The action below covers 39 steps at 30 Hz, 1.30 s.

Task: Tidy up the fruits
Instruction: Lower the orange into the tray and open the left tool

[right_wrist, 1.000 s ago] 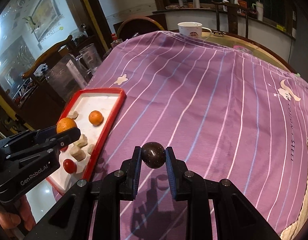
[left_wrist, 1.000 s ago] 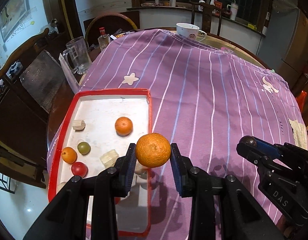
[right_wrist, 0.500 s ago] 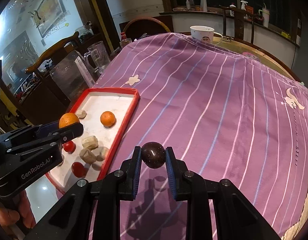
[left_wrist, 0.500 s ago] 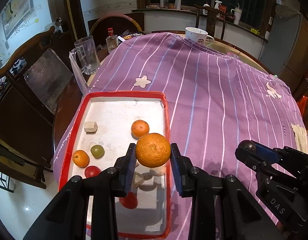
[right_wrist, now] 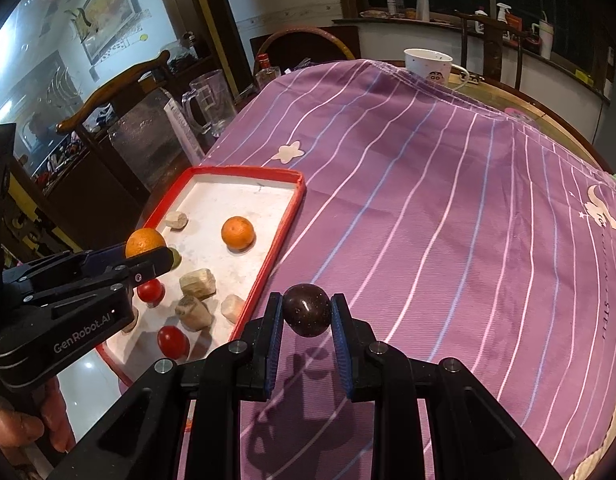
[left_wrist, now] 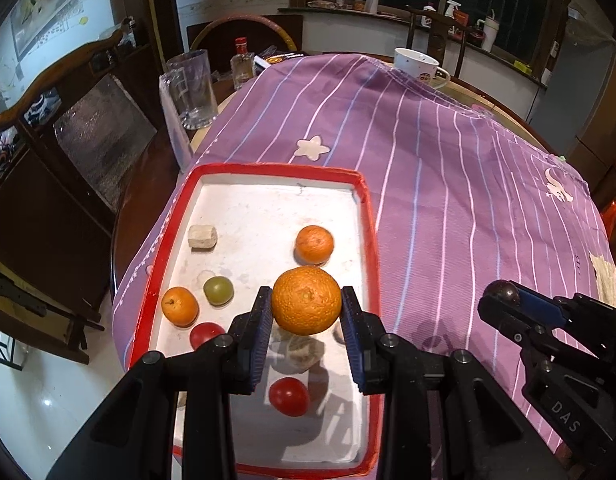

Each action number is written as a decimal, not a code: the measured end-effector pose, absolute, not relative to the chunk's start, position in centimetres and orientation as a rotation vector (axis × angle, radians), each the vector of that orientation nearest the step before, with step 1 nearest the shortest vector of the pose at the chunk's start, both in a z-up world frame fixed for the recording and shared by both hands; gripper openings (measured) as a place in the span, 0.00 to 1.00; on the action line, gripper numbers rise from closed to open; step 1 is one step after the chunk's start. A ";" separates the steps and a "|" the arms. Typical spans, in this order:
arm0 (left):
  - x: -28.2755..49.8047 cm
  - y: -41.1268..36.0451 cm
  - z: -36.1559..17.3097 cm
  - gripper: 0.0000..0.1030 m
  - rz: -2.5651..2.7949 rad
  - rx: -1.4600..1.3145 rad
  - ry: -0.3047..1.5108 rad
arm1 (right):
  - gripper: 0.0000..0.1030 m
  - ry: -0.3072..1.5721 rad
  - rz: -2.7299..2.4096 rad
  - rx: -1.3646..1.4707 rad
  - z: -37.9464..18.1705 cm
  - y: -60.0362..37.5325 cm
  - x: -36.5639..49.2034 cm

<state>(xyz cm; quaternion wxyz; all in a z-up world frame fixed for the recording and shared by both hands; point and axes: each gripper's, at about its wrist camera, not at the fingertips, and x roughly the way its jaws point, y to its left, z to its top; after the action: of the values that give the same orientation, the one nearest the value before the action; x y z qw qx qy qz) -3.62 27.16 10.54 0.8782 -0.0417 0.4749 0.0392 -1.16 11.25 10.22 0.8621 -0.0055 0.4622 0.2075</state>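
Purple striped cloth (left_wrist: 447,184) is covering the table, with the red-rimmed tray (left_wrist: 369,240) sitting at its left edge. Your left gripper (left_wrist: 306,314) is pinching the big orange (left_wrist: 306,301) above the tray's crowded near end, while your right gripper (right_wrist: 306,314) is squeezing a dark round fruit (right_wrist: 306,310) over bare cloth. Releasing from this height, you are risking the orange bouncing off the pale chunks (right_wrist: 197,283) and red tomatoes (left_wrist: 288,396) and rolling out.

Glass mug (left_wrist: 192,90), white cup (left_wrist: 417,67), bottle (left_wrist: 242,65).
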 end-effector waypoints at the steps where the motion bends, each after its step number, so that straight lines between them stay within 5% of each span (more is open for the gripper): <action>1: -3.6 27.7 10.3 0.32 0.083 -0.101 0.995 | 0.26 0.973 0.438 -0.017 10.1 11.5 -1.2; 13: -4.9 36.3 8.2 0.32 0.231 -0.265 1.036 | 0.26 0.987 0.507 -0.109 9.7 15.2 -1.0; 34: -5.7 36.0 5.4 0.33 0.185 -0.331 1.078 | 0.26 1.090 0.671 -0.249 5.3 26.1 3.2; 39: -6.3 36.9 6.7 0.47 0.199 -0.356 1.038 | 0.27 1.089 0.680 -0.229 5.6 26.1 3.2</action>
<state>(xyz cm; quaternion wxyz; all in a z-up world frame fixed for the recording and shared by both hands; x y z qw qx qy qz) -6.29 36.86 6.66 0.8486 -0.1689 0.4924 0.0944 3.23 26.07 5.62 0.7949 -0.1064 0.5067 0.3163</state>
